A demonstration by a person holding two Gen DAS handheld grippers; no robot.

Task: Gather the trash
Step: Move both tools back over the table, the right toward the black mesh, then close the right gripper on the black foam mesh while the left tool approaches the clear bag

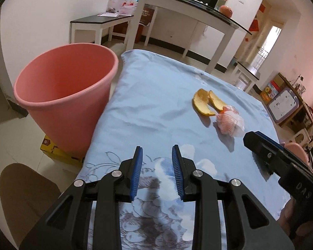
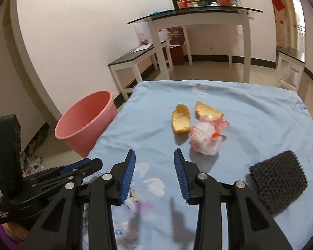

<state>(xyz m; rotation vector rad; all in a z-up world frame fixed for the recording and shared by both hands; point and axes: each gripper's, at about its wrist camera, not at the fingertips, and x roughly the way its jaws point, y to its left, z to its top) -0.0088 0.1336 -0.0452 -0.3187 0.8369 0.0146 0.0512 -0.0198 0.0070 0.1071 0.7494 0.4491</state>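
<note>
Looking along the left gripper [image 1: 157, 173], its jaws stood apart and empty at lower centre; two orange peels [image 1: 208, 102] and a crumpled wrapper [image 1: 229, 123] lay right of centre, the pink bin [image 1: 64, 95] upper left. A thin peel could slip from the pads.

Through the right gripper [image 2: 154, 175], also parted and empty, the wrapper [image 2: 206, 139] touched one peel [image 2: 207, 109]; a careless pinch might snag the blue cloth [image 2: 260, 112].

Pink bin [image 1: 62, 95], yellow peels [image 1: 208, 102], floral blue cloth [image 1: 156, 104].
</note>
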